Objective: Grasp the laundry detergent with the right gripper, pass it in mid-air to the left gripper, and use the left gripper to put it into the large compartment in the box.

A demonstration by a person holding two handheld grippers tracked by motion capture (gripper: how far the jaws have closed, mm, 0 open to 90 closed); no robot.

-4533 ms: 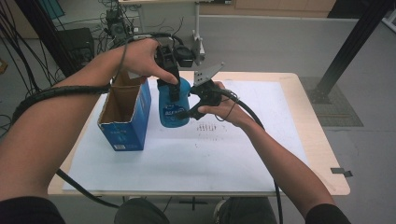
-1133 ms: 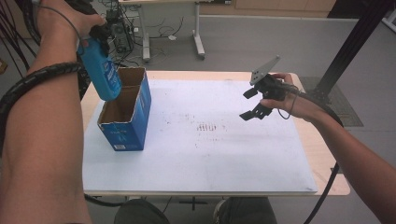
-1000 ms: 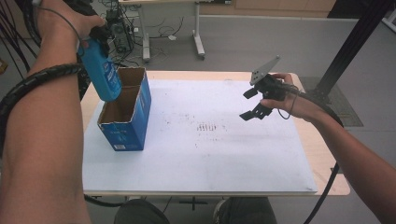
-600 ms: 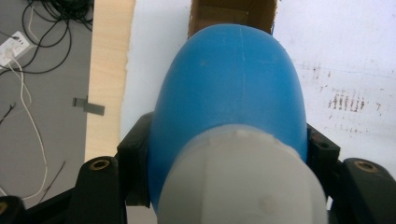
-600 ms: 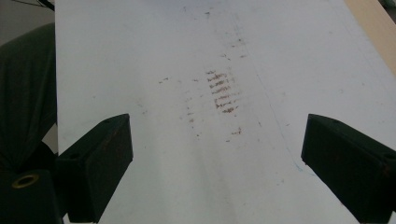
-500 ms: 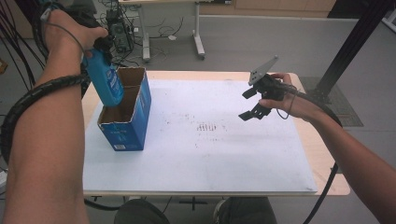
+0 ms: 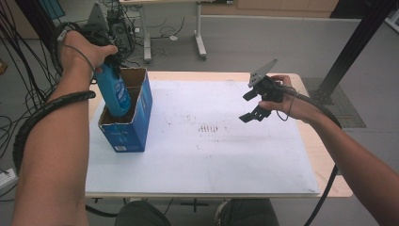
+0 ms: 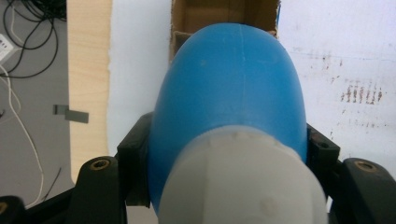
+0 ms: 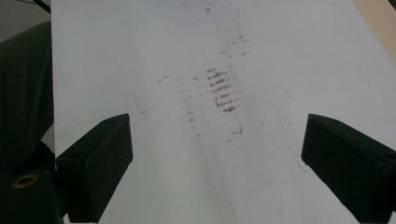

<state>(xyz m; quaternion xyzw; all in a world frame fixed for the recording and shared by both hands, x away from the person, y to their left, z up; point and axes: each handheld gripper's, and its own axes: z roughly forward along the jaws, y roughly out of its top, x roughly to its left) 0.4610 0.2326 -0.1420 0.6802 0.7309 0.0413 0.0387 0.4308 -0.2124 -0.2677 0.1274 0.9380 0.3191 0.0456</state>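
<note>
A blue bottle [image 7: 114, 92] with a grey cap [image 8: 243, 182] hangs tilted, its lower end inside the open top of a blue cardboard box [image 7: 129, 127] at the table's left. My left gripper [image 7: 109, 66] is shut on the bottle's neck end, and a hand covers most of the gripper. In the left gripper view the bottle [image 8: 233, 93] sits between the black pads [image 8: 135, 163], with the box's brown inside [image 8: 210, 14] beyond it. My right gripper [image 7: 248, 106] hovers open above the right half of the white mat, its pads [image 9: 100, 158] wide apart with nothing between them.
A white mat [image 7: 211, 165] covers the wooden table [image 7: 331, 160], with brown smudges [image 7: 209, 128] near its middle. Cables lie on the floor at the left. A black post [image 7: 350, 47] stands behind the table's right corner.
My left hand has come down with the bottle, whose lower end now sits inside the box's opening. The right gripper has stayed where it was.
</note>
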